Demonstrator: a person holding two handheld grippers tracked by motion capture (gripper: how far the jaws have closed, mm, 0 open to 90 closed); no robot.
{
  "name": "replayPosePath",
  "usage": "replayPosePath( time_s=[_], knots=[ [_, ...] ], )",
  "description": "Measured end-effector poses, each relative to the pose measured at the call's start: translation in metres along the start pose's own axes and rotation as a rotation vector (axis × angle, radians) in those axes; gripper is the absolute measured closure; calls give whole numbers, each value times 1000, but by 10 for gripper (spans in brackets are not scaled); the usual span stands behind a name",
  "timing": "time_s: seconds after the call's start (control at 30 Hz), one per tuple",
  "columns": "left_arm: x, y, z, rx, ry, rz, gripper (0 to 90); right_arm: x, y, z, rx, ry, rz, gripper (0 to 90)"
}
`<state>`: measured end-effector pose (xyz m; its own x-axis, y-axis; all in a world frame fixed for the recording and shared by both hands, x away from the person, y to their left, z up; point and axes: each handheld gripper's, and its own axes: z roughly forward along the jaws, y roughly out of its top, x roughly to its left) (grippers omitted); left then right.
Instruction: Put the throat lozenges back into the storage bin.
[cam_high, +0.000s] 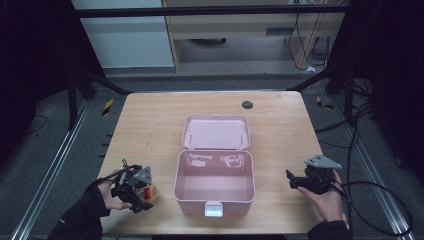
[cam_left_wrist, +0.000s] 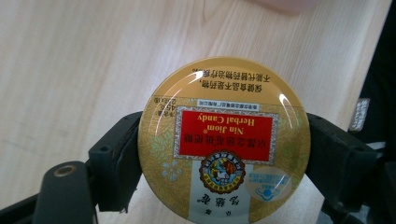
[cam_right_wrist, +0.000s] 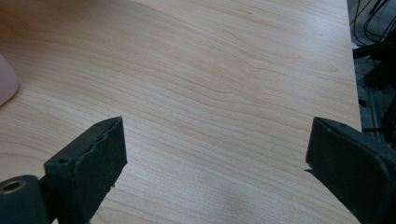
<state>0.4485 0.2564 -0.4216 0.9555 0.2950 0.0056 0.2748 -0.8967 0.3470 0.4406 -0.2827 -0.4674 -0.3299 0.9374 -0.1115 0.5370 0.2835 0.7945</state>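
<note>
Left gripper (cam_high: 142, 197): jaws clamped on round herbal candy tin (cam_left_wrist: 224, 140), near table's (cam_high: 150, 120) front-left edge.
Right gripper (cam_high: 296, 181): jaws spread wide, empty, over bare wood.
Between them: open pink box (cam_high: 215, 192), lid back, interior empty.
Far edge: dark round spot (cam_high: 247, 104).

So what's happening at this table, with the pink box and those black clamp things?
A person holds a gripper in each hand. The left gripper is clamped on a round gold candy tin, low over the table, left of the open pink box. The box looks empty, its lid laid back. The right gripper waits open on the other side, holding nothing.
</note>
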Motion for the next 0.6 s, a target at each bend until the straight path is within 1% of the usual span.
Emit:
replayPosePath(
  time_s=[0.03,0.07,0.1,0.17,0.2,0.3,0.33,0.43,0.47,0.5,0.57,0.6],
  knots=[
    [0,0,0,0,0,0,194,0,0,0,0,0,0,55],
    [1,4,-8,-16,0,-2,194,0,0,0,-1,-1,0,55],
    [1,4,-8,-16,0,-2,194,0,0,0,0,1,0,55],
    [3,9,-18,-29,5,1,194,1,0,0,-1,3,1,55],
    [3,9,-18,-29,5,1,194,1,0,0,-1,3,1,55],
    [3,16,-27,-32,14,9,194,0,0,0,-2,4,0,55],
    [3,21,-32,-29,20,15,194,0,0,0,-2,4,0,55],
    [4,29,-41,-39,30,22,194,1,0,0,-1,4,0,56],
    [4,29,-41,-39,30,22,194,1,0,0,-1,4,0,56],
    [3,35,-46,-49,34,29,194,1,0,0,1,2,-2,56],
    [3,38,-49,-54,37,34,194,1,0,0,2,2,-3,55],
    [3,43,-54,-61,41,41,194,1,0,0,2,2,-3,56]
  ],
)
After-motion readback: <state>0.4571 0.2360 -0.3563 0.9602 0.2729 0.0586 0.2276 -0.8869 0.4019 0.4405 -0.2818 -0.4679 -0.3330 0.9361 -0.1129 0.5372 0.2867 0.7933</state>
